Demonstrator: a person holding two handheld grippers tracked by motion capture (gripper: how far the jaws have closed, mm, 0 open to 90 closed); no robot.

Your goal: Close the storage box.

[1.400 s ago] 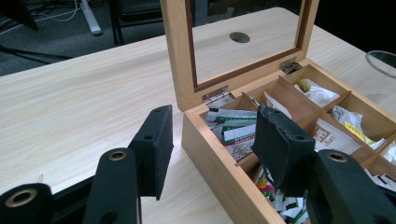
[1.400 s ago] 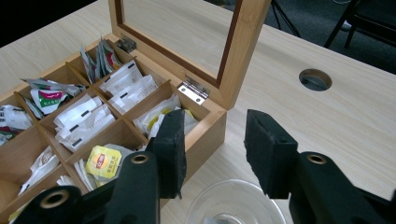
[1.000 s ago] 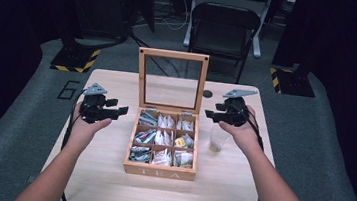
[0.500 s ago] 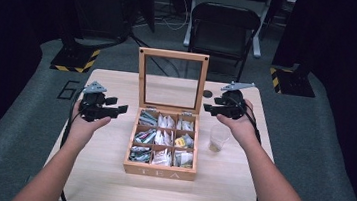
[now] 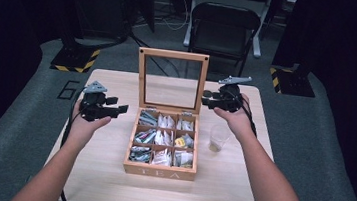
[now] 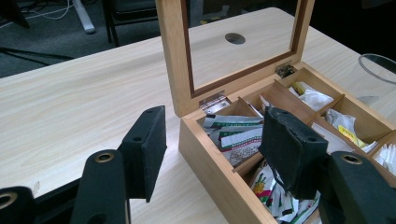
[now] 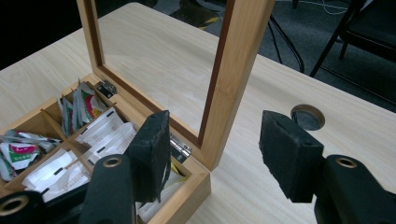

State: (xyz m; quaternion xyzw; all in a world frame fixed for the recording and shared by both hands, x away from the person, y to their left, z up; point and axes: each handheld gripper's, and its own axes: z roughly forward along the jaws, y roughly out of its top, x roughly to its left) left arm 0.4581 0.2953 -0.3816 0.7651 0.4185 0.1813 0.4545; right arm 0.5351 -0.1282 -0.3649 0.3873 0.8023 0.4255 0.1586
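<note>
A wooden tea box (image 5: 159,171) sits mid-table, its glass-paned lid (image 5: 173,55) standing upright. Its compartments hold several tea bags (image 5: 162,139). My left gripper (image 5: 115,105) hovers just left of the box, jaws open and pointing at its left wall. In the left gripper view the open left gripper (image 6: 219,149) frames the box's near corner (image 6: 210,163) without touching it. My right gripper (image 5: 207,99) is at the lid's right edge. In the right gripper view the right gripper (image 7: 219,156) is open, with the lid's side post (image 7: 233,70) just beyond the pads, untouched.
A clear glass cup (image 5: 219,137) stands on the table right of the box, under my right forearm. A cable hole (image 7: 307,116) lies in the tabletop behind the lid. A folding chair (image 5: 224,25) stands beyond the far table edge.
My right gripper has moved away from the cup toward the far side, up to the lid's right edge. The left gripper has stayed put.
</note>
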